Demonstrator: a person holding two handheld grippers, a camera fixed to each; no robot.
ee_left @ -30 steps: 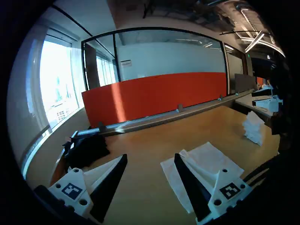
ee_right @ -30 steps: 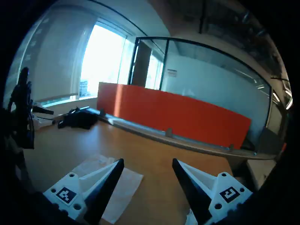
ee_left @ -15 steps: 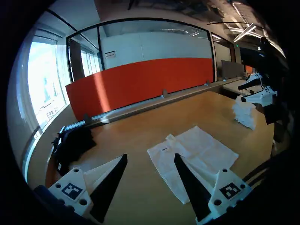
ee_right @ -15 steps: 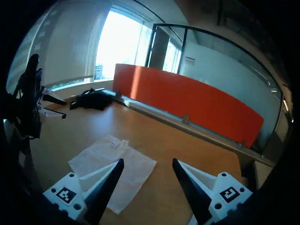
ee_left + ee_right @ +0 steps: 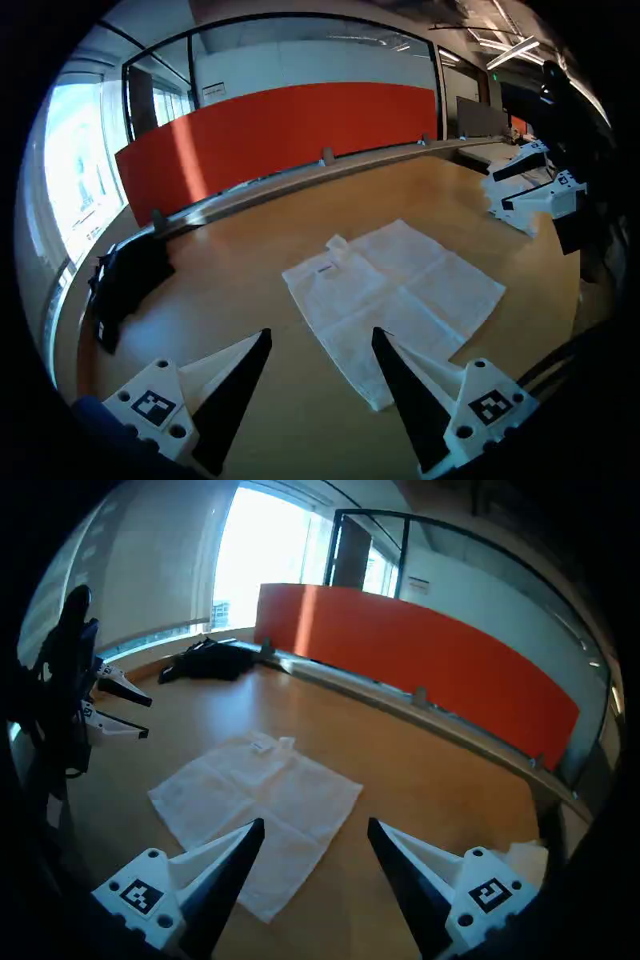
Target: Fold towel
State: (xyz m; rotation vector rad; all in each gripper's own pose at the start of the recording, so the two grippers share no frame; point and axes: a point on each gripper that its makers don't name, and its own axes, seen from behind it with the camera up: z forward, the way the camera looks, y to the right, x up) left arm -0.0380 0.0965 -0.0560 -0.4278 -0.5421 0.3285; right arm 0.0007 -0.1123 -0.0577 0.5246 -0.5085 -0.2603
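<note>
Towel [image 5: 396,300] is lying spread out flat on the wooden table [image 5: 232,272], fold creases showing, little tag near its far edge; left gripper [image 5: 320,332] hangs by the towel's near corner, fingers wide apart, nothing in them; right gripper [image 5: 315,822] is the same on the other side, wide open and empty; black bundle [image 5: 128,276] sits well apart, near the orange divider [image 5: 280,136].

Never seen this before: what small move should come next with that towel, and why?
Probably lower both toward the near edge of the towel: it lies flat on the table, while the left gripper and right gripper hover open, holding nothing.
</note>
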